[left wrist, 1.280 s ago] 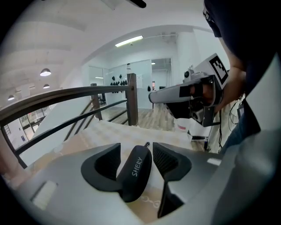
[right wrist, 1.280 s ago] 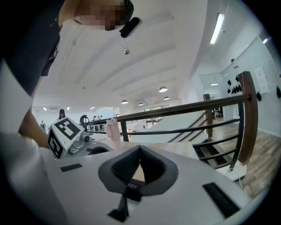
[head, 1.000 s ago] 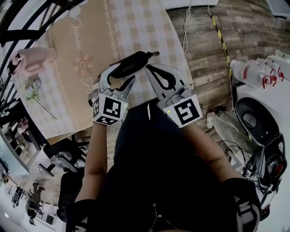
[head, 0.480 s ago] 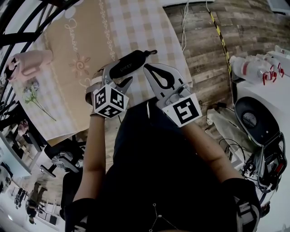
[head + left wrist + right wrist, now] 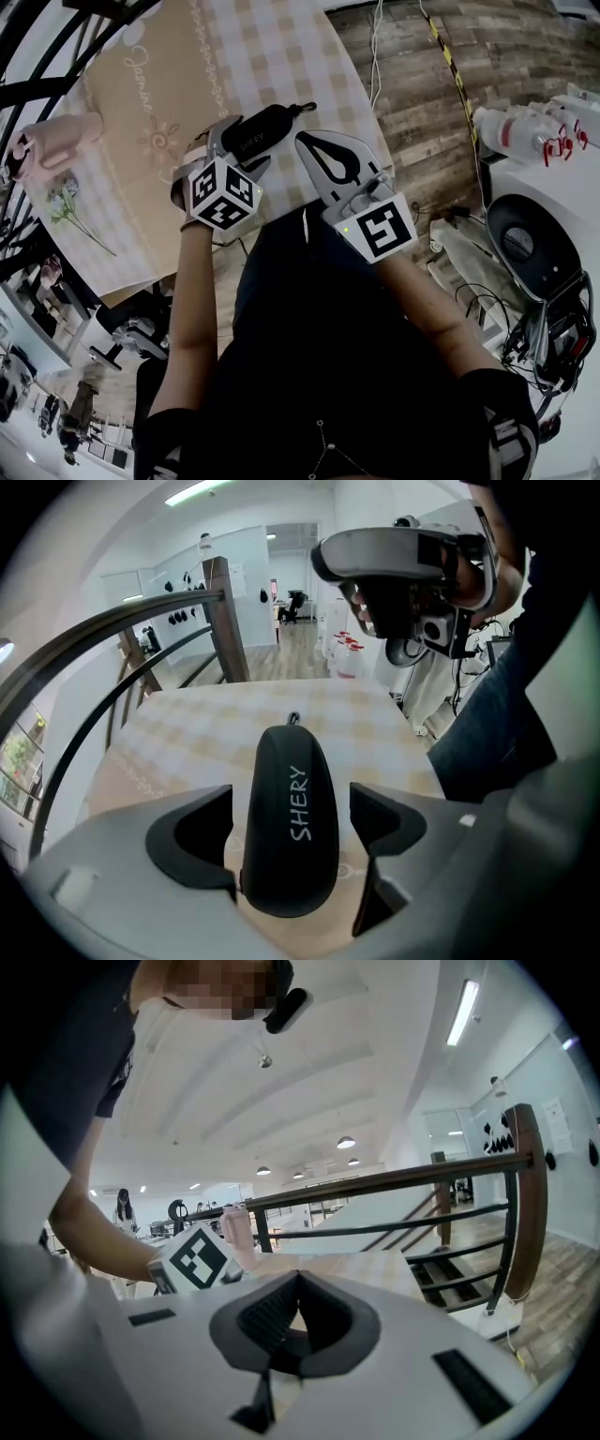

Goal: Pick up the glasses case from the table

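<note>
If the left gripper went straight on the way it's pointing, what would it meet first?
The glasses case, lying between its fingers, which have just been opening and look clear of it; probably the table under it next.

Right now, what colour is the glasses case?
The glasses case is black, white lettering; clearest in left gripper view.

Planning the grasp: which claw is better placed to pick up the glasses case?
Left. The left claw, jaws just opening, straddles the glasses case; the right claw is shut, off to one side.
</note>
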The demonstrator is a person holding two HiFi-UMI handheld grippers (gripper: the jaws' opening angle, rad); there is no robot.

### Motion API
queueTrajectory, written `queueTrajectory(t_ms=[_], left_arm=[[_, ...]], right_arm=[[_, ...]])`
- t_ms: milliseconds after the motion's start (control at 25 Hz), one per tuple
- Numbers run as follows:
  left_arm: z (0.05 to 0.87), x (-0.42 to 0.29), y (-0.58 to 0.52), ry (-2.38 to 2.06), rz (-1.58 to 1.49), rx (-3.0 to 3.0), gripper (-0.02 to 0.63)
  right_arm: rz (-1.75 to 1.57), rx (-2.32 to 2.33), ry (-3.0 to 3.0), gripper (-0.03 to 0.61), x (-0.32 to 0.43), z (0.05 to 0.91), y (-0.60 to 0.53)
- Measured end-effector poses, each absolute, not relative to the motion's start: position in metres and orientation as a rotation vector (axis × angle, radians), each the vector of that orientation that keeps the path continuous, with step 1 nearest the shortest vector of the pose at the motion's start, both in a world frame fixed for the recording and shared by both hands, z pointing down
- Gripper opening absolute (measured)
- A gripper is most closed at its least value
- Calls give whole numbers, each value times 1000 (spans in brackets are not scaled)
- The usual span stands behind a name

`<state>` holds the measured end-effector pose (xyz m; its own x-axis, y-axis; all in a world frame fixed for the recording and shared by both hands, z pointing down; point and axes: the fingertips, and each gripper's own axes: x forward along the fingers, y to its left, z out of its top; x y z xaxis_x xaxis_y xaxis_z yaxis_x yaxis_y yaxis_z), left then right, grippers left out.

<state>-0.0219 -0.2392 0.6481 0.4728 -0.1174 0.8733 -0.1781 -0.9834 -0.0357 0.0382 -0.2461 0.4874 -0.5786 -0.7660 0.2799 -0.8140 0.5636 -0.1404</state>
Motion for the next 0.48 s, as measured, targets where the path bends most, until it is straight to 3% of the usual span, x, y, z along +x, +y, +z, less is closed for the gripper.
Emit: queueTrajectory(t_ms=[480], left_arm=[[667,-10,-242,-132,1650,2538,385]], right_arm=[[392,1361,-2598,8,51,488,-244]])
